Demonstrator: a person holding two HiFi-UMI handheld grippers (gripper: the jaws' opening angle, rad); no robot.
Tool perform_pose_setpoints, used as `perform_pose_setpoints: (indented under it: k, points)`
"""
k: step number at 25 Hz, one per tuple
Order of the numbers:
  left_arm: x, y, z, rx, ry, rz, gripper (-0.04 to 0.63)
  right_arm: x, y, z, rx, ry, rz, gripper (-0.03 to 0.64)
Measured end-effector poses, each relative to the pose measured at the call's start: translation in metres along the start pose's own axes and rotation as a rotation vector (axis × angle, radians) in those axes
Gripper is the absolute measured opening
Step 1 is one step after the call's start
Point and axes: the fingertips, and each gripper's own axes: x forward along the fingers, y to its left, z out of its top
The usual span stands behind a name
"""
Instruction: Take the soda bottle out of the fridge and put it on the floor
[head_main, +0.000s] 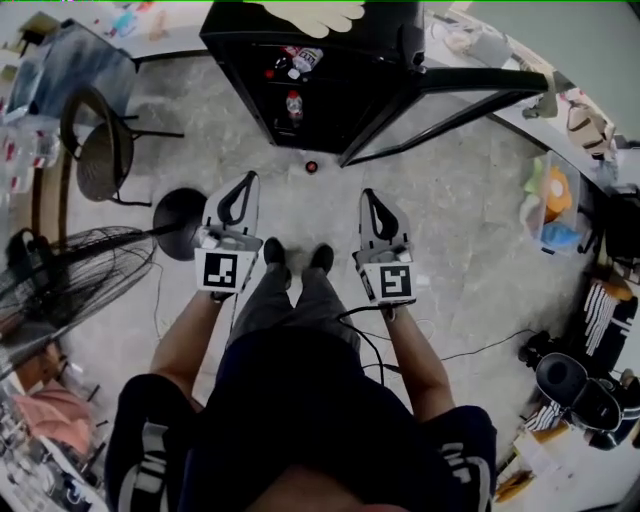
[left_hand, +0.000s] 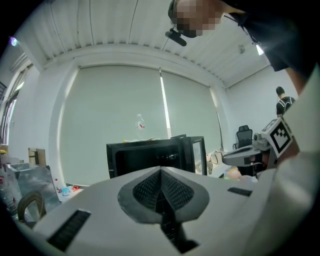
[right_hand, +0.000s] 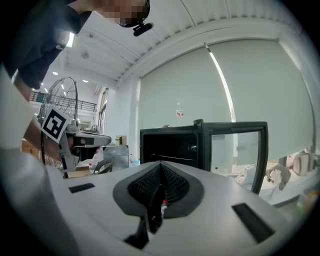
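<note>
The black fridge (head_main: 300, 70) stands at the top of the head view with its glass door (head_main: 450, 100) swung open to the right. Inside it are a bottle with a red and white label (head_main: 305, 60) on an upper level and a red-capped bottle (head_main: 293, 105) lower down. My left gripper (head_main: 247, 178) and right gripper (head_main: 366, 193) are side by side in front of the fridge, well short of it, both shut and empty. In the left gripper view the pads (left_hand: 161, 170) meet before the fridge (left_hand: 145, 155). The right gripper (right_hand: 161, 165) faces the open fridge (right_hand: 170, 145).
A small red object (head_main: 311, 166) lies on the floor before the fridge. A standing fan (head_main: 60, 275) and a chair (head_main: 100, 150) are at the left, with a round black base (head_main: 180, 215) near my left gripper. Bins (head_main: 555, 205) and clutter line the right. A cable (head_main: 470, 350) crosses the floor.
</note>
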Motion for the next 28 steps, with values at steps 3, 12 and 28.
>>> perform_pose_setpoints:
  k: [3,12,28]
  points:
    - [-0.009,-0.003,0.022,0.005,-0.013,0.012,0.025,-0.013,-0.003,0.027,-0.021,-0.009,-0.012,0.018]
    - [-0.033,-0.004,0.074,0.005,-0.045,0.018,0.025,-0.039,-0.005,0.095,-0.065,-0.074,-0.061,0.018]
    - [-0.065,0.004,0.123,0.002,-0.084,0.063,0.023,-0.073,-0.015,0.154,-0.087,-0.108,-0.173,0.02]
